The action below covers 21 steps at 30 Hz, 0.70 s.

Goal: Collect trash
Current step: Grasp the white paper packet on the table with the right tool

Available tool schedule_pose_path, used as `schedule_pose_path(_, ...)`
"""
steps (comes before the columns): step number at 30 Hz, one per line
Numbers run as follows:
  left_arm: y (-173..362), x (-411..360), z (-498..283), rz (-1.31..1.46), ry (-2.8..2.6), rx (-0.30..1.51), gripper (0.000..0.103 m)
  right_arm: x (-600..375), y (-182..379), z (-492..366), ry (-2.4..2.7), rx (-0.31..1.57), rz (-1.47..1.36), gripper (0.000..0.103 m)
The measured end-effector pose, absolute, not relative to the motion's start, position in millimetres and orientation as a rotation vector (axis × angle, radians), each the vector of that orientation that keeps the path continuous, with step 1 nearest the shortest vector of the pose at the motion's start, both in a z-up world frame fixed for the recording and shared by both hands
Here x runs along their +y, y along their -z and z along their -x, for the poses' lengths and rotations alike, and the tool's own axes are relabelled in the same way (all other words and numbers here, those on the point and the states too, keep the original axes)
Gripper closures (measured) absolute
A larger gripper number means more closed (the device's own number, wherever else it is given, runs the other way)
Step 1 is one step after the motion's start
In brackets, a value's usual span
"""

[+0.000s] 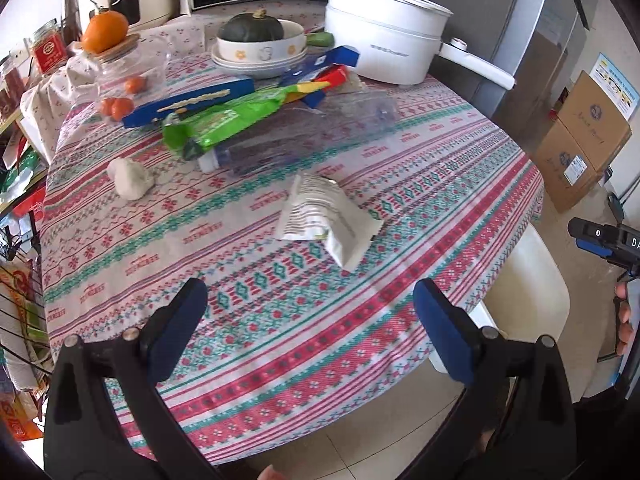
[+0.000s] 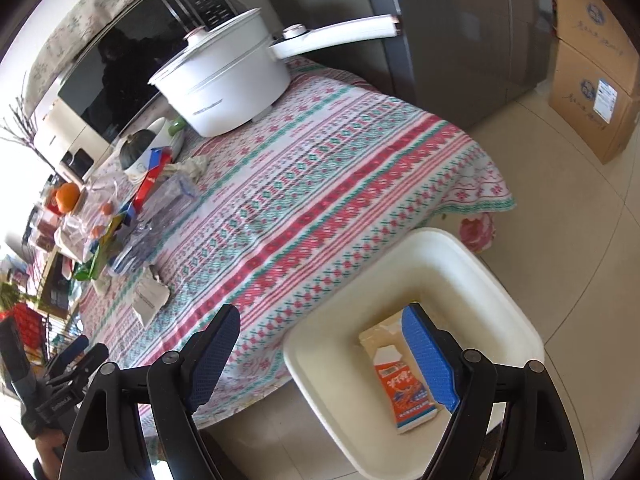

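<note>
At centre frame on the worktop [image 1: 240, 320], a crumpled white wrapper [image 1: 328, 216]: light, floppy, pinch its raised fold; left claw [image 1: 310, 332] and right claw [image 2: 326, 354] both gape empty.

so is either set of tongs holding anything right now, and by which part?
Nothing is held. The left tongs stand open over the tablecloth, and the right tongs stand open above the white bin, where an orange packet lies loose.

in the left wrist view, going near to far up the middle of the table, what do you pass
left gripper open over the near edge → crumpled white packet → clear plastic bottle lying on its side → green wrapper → bowl with a dark green squash
</note>
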<state>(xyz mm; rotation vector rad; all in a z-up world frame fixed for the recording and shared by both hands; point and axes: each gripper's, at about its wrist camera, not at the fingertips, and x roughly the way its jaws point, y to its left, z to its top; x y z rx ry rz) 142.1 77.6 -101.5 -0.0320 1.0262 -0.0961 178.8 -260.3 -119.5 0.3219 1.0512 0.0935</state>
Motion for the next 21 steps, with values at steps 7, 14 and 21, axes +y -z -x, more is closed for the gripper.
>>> schedule_pose_path(7, 102.7, 125.6, -131.4, 0.062, 0.02, 1.024, 0.001, -184.2, 128.1, -192.3, -0.181, 1.078, -0.237, 0.018)
schedule_pose_path(14, 102.0, 161.7, -120.8, 0.098, -0.026, 1.021, 0.001, -119.2, 137.8, -203.4, -0.248, 1.091, -0.182, 0.018)
schedule_pose_path(21, 98.5, 186.8, -116.1, 0.109, -0.069, 1.005, 0.001, -58.0, 156.0, -221.1, -0.287, 1.097, -0.118, 0.018)
